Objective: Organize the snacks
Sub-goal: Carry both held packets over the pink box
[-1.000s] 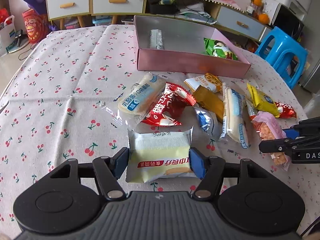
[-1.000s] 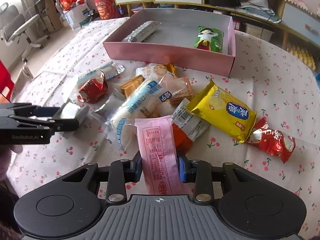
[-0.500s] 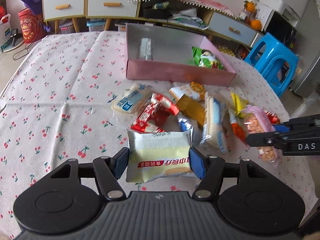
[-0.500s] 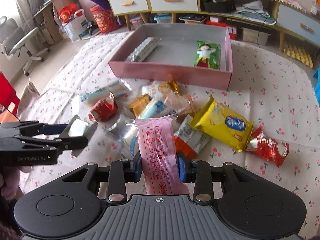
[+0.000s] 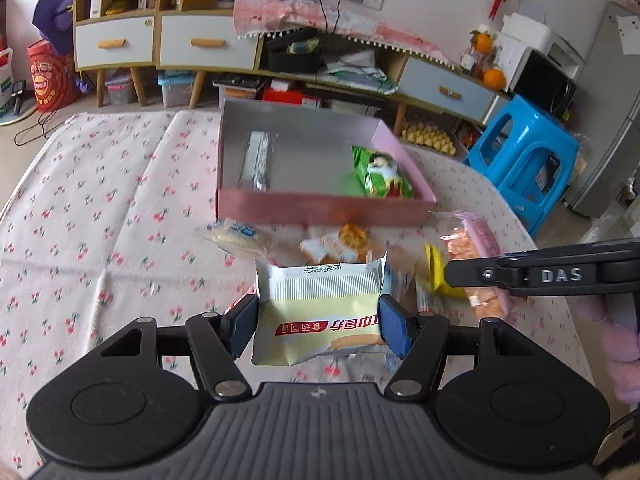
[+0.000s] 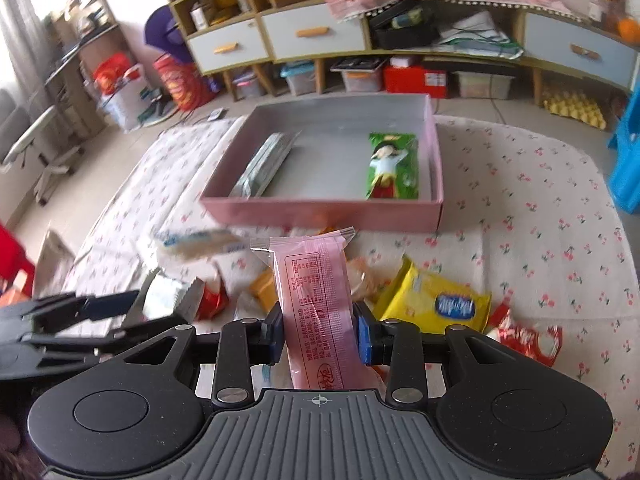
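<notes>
- So both snacks are off the cloth and pinched in the tongs: the left gripper [image 5: 318, 322] has its blue pads clamped on the sides of a cream-yellow packet [image 5: 320, 316] with a red label band, held flat across the jaws.
- Right gripper [image 6: 318, 334] is squeezed narrow on a long pink packet [image 6: 314, 312], which stands up lengthwise between the pads, printed panel facing the camera, crimped top end pointing toward the box.
- Each tool shows up in the other's view too, off to the side, and the pink packet looks see-through with orange stuff inside from the left camera.
- Pink box [image 6: 320, 210] sits further back on the table, open top, grey inside. It holds two things: a silvery wrapped stick [image 6: 264, 166] along the left part and a green packet [image 6: 392, 166] with a cartoon figure near the right wall. They lie well apart.
- Loose pile in front of the box, on the cherry-print tablecloth [image 5: 100, 200]: a white and blue packet [image 6: 196, 242], a small orange and white one [image 5: 338, 246], a yellow packet [image 6: 436, 302] with a blue badge, and a red crinkly one [image 6: 528, 338] just right of the yellow.
- Some of the pile is motion-blurred, so can't tell what's what under the grippers.
- Behind the table there's a low cabinet [image 5: 160, 44] with drawers, and a blue plastic stool [image 5: 524, 160] on the right.
</notes>
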`<state>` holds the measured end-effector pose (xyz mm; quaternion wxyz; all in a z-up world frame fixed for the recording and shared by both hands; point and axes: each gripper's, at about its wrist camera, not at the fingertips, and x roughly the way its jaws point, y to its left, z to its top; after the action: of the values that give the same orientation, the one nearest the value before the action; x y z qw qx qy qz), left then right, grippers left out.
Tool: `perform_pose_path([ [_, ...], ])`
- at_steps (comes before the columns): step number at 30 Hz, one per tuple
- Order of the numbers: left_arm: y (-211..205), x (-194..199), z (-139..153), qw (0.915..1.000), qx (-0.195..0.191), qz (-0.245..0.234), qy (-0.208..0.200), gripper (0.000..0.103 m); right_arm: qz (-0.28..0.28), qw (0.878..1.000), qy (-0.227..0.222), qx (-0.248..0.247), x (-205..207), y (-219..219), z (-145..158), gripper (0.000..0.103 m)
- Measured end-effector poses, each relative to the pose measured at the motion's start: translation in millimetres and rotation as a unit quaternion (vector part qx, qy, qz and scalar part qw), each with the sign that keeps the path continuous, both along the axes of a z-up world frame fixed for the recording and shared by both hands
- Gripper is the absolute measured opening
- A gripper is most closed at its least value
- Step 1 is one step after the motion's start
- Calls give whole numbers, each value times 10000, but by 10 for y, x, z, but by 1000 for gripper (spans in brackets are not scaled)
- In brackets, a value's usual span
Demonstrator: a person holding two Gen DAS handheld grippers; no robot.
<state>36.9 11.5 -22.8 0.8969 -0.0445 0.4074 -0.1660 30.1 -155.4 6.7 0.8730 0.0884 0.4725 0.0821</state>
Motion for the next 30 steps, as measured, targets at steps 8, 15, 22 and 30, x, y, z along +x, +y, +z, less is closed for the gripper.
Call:
perform_pose_path([
  [8, -193, 231, 32, 9999, -80, 131, -5, 61, -609, 9969, 74, 501, 412, -111, -44, 34],
  [15, -121, 106, 46, 9975, -521, 13, 482, 61, -928, 9921, 180, 827, 541, -284, -111, 34],
  [22, -124, 8, -15, 9901, -868, -82, 1104, 61, -980, 9905, 184, 951, 505, -355, -69, 34],
  [30, -243, 4, 296, 9954, -633, -354, 619, 61, -942, 9910, 136, 945, 529, -359, -31, 34],
])
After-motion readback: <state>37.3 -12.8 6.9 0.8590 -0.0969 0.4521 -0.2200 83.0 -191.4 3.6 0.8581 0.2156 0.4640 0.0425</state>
